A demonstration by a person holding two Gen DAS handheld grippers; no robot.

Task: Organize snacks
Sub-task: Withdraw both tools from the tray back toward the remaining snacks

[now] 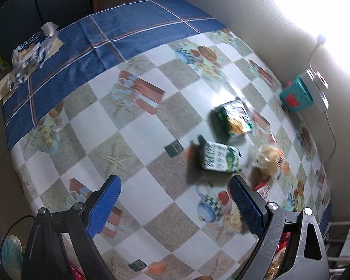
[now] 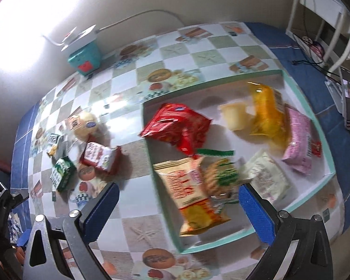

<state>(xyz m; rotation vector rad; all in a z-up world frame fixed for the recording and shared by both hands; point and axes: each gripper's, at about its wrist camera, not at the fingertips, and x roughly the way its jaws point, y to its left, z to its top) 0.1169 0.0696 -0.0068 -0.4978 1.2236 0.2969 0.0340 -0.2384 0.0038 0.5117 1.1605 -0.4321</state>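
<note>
A shallow white box with a mint rim (image 2: 218, 81) lies on the table and holds several snack packs: a red pack (image 2: 175, 126), an orange pack (image 2: 191, 196), a yellow pack (image 2: 268, 114), a pink pack (image 2: 299, 140). My right gripper (image 2: 177, 207) is open and empty above the box's near part. Loose on the table lie two green packs (image 1: 221, 157) (image 1: 234, 119), a pale bun pack (image 1: 269, 157) and a red-white pack (image 2: 100, 157). My left gripper (image 1: 175, 200) is open and empty, just short of the nearer green pack.
A teal box (image 1: 296, 96) with a white device and cable on it stands by the wall. A crumpled blue-white wrapper (image 1: 32, 51) lies at the far left corner on the blue cloth. A white rack (image 2: 326, 23) stands beyond the table.
</note>
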